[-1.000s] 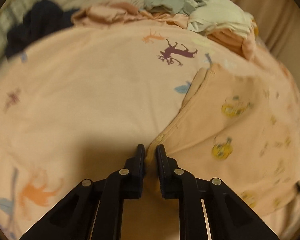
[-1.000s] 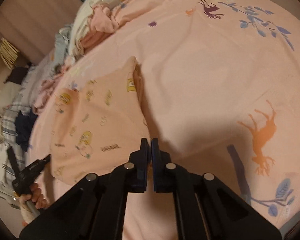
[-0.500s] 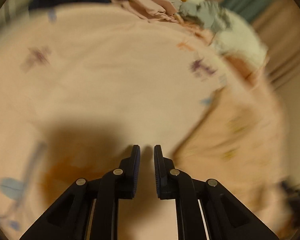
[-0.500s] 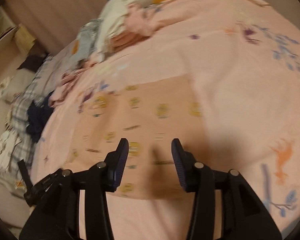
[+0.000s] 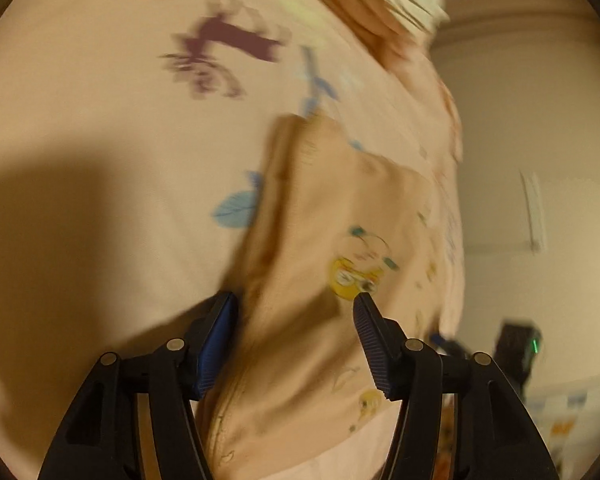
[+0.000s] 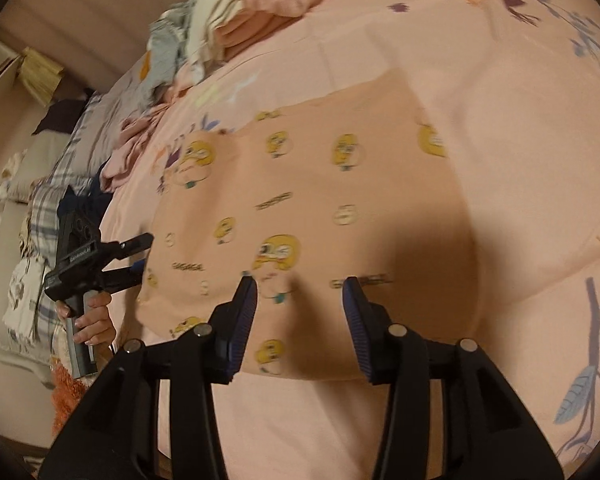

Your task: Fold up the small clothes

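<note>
Folded garment (image 6: 320,208) laid crosswise ahead of right gripper (image 6: 300,286); left gripper (image 5: 296,306) just opened astride its edge; both grippers empty.

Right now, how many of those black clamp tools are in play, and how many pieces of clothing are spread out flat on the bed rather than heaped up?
Black clamp tools: 2, the left tool and the right tool, both open
Flat garments: 1, the peach garment with yellow cartoon faces
Total: 3
The heap of clothes at the far end is too jumbled to count.
</note>
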Demonstrator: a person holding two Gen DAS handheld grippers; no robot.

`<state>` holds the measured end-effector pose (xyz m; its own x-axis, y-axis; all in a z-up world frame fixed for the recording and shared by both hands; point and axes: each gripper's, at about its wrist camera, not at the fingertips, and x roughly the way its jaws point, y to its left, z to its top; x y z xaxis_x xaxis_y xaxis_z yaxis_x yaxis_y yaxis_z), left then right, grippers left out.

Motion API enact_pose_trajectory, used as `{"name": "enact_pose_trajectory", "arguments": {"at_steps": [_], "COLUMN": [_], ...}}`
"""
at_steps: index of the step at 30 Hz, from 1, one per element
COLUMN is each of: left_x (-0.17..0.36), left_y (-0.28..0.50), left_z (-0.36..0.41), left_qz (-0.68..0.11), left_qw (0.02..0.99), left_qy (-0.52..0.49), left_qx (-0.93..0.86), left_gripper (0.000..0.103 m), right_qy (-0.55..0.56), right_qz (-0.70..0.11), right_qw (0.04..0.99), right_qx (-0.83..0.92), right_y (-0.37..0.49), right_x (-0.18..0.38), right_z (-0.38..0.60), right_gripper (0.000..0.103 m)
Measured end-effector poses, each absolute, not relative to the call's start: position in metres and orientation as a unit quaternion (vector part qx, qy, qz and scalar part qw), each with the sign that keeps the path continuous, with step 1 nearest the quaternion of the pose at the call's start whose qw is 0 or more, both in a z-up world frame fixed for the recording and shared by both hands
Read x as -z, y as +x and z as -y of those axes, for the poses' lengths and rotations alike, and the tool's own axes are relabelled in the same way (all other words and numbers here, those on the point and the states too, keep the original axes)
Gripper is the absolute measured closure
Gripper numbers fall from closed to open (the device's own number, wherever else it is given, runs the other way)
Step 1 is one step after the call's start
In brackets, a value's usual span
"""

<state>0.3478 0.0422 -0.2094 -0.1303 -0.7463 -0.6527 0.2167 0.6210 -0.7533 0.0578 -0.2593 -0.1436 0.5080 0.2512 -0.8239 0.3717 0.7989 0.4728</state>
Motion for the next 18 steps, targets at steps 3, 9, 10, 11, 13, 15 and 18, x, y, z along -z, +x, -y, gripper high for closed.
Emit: {"name": "enact_pose_trajectory", "arguments": {"at_steps": [3, 9, 10, 11, 13, 15, 18], "left_x": [0.216, 0.210, 0.207, 0.202, 0.186, 0.167, 0.135], "left_y": [0.344, 0.330, 0.332, 0.326, 0.319, 0.310, 0.296], "left_z": [-0.029, -0.013, -0.010, -0.013, -0.013, -0.009, 0.007], "left_qz": [-0.658, -0.627, -0.622, -0.619, -0.605, -0.592, -0.567], "left_qw": [0.574, 0.636, 0.652, 0.661, 0.682, 0.688, 0.689], "left_qy": [-0.205, -0.192, -0.191, -0.191, -0.192, -0.186, -0.190], "left_qx": [0.443, 0.407, 0.388, 0.378, 0.363, 0.376, 0.410], "left_gripper": [0.045, 0.078, 0.082, 0.085, 0.088, 0.088, 0.089], "right_qy": [0.333, 0.341, 0.335, 0.330, 0.323, 0.322, 0.336], "right_qz": [-0.488, -0.494, -0.496, -0.498, -0.497, -0.489, -0.478], "right_qw": [0.805, 0.798, 0.799, 0.800, 0.804, 0.809, 0.809], "right_qx": [0.055, 0.053, 0.052, 0.053, 0.052, 0.053, 0.062], "right_y": [0.052, 0.057, 0.060, 0.062, 0.062, 0.056, 0.045], "right_x": [0.147, 0.157, 0.158, 0.158, 0.156, 0.152, 0.151], "right_z": [0.272, 0.275, 0.274, 0.273, 0.273, 0.277, 0.288], "right_gripper": [0.057, 0.057, 0.057, 0.057, 0.058, 0.057, 0.057]}}
